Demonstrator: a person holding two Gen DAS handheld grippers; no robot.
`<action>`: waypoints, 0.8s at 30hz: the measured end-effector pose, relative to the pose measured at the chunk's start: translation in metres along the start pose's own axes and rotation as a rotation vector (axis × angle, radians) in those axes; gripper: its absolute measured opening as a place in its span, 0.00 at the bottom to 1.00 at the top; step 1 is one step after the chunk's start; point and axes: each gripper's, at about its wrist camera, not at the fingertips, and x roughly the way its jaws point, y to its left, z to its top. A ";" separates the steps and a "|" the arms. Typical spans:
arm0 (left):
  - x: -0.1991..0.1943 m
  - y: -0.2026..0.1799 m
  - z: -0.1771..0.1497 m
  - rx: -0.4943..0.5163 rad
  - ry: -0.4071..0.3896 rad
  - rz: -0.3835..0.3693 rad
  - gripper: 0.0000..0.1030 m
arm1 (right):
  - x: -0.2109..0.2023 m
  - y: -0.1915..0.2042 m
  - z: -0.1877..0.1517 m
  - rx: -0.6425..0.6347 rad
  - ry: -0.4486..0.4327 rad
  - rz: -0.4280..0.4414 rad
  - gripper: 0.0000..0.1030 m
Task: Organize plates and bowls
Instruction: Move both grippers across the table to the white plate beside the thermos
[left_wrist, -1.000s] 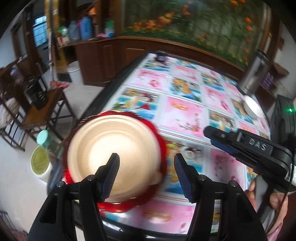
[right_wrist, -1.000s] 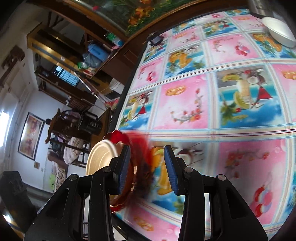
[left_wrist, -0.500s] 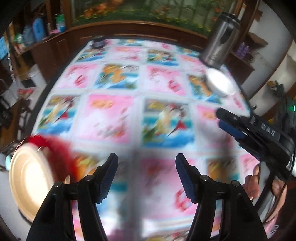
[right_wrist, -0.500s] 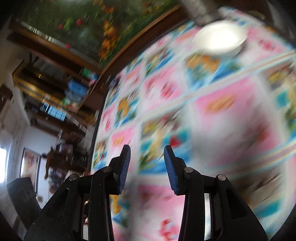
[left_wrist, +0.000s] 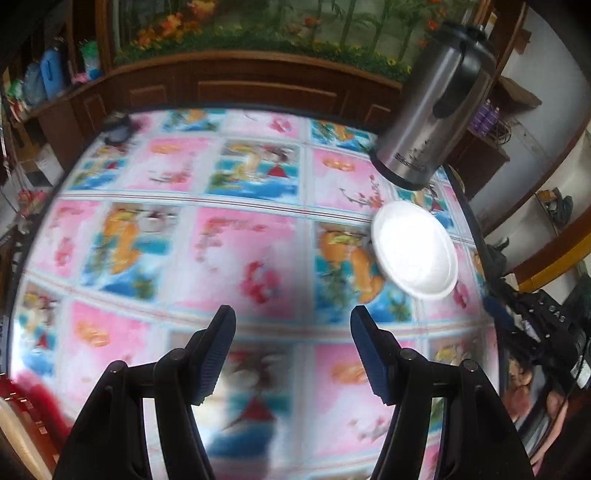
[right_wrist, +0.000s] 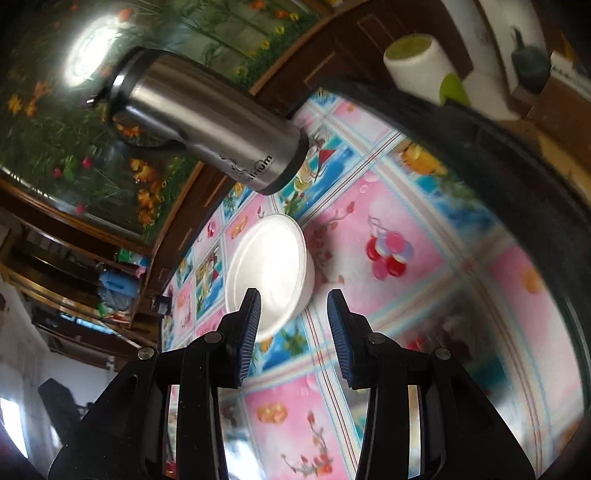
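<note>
White bowl (right_wrist: 271, 267) now ahead by table's (left_wrist: 258, 240) far right edge; both grippers (left_wrist: 291, 350) (right_wrist: 293, 334) swung over from red-plate stack, jaws open, empty.

The right gripper (left_wrist: 554, 325) bears white letters "DAS"; print on the steel kettle (right_wrist: 207, 118) stays illegible.

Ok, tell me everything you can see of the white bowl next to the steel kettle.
The white bowl is round, plain and glossy, plastic or ceramic by its look, with glare washing out its inside. It sits upright and looks empty on the patterned tablecloth, close to the table's far right edge, just in front of the steel kettle. Whether the two touch I cannot tell. Nothing grips it: the right gripper is near it, jaws apart and empty.
</note>
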 end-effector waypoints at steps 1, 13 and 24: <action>0.005 -0.002 0.001 -0.009 0.004 -0.007 0.63 | 0.008 -0.001 0.006 0.008 0.010 0.001 0.36; 0.068 -0.024 0.022 -0.161 -0.015 -0.110 0.63 | 0.046 0.000 0.028 -0.037 0.032 -0.012 0.36; 0.089 -0.030 0.033 -0.231 0.004 -0.171 0.63 | 0.061 -0.004 0.035 -0.034 0.052 0.017 0.36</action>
